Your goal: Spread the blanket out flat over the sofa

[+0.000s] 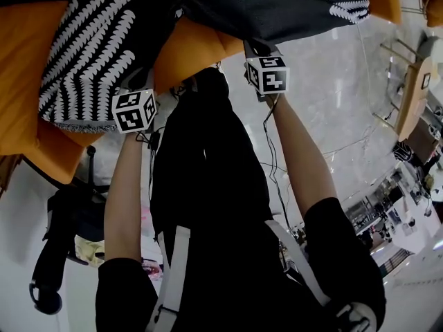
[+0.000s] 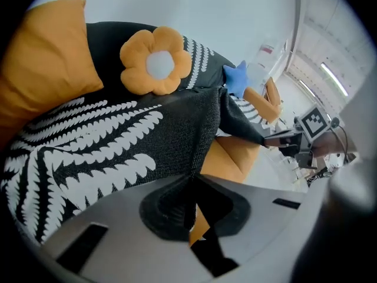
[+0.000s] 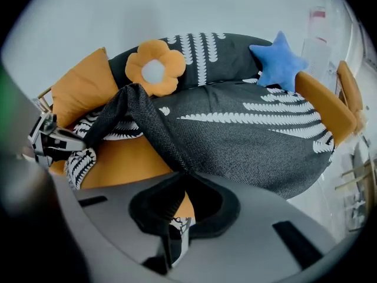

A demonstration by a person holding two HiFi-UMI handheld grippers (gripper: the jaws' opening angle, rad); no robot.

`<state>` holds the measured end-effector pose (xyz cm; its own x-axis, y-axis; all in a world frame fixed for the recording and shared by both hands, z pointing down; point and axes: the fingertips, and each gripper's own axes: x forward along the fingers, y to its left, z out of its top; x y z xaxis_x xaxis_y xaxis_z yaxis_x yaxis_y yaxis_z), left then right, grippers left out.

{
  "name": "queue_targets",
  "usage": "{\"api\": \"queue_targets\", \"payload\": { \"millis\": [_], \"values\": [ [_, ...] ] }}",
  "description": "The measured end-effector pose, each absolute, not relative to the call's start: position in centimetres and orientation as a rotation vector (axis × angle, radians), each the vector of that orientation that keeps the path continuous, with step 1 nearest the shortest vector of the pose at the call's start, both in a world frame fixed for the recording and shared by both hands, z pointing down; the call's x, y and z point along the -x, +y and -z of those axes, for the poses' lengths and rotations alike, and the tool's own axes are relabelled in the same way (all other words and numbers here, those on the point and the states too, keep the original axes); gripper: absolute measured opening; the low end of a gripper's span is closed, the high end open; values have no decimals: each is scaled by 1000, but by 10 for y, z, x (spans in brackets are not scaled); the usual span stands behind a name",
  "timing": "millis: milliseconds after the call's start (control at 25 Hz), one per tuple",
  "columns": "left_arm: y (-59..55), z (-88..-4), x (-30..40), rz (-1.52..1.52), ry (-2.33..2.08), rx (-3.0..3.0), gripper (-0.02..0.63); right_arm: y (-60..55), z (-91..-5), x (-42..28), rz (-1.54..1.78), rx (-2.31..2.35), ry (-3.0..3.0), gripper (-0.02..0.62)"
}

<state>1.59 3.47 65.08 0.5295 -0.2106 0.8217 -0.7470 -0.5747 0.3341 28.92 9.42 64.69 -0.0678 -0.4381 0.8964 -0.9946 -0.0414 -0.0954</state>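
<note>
Head view: the black-and-white patterned blanket lies across the orange sofa. Its near edge is raised off the seat by the left tool and the right tool, 1 at each end of that edge. Bare orange cushion shows between the 2 tools and at the left corner.

Left gripper view: the jaws are closed tight on a pinch of the blanket's hem. From there the cloth runs up over the seat to the backrest, fairly smooth on this side. A flower cushion and a blue star cushion sit on it at the back, and an orange cushion stands at the sofa's end. A twisted fold stretches across to the right tool, with uncovered seat below it.

Right gripper view: these jaws are likewise clamped on the hem, with the patterned edge hanging through them. The blanket covers the backrest and the seat's far side down to the front, but a rope-like fold leads to the left tool over bare orange seat.

Judgement: the task looks well along, as back and most of the seat are covered. What is left is to pull the front edge taut, lay it over the seat front, remove the twist and let go
</note>
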Motion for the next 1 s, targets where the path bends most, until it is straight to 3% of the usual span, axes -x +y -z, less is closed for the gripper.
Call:
{"api": "queue_targets", "payload": {
  "millis": [400, 640, 800, 1000],
  "values": [
    [56, -636, -46, -957, -792, -2069, 34, 125, -632, -329, -1075, -1539, -1547, 23],
    [84, -655, -4, -928, -819, -2071, 33, 152, -648, -296, -1046, -1541, -1570, 23],
    [98, -648, -13, -943, -839, -2077, 32, 165, -648, -308, -1038, -1540, -1594, 21],
    [106, -617, 58, -929, -887, -2079, 32, 162, -618, -241, -1002, -1532, -1644, 21]
  ]
}}
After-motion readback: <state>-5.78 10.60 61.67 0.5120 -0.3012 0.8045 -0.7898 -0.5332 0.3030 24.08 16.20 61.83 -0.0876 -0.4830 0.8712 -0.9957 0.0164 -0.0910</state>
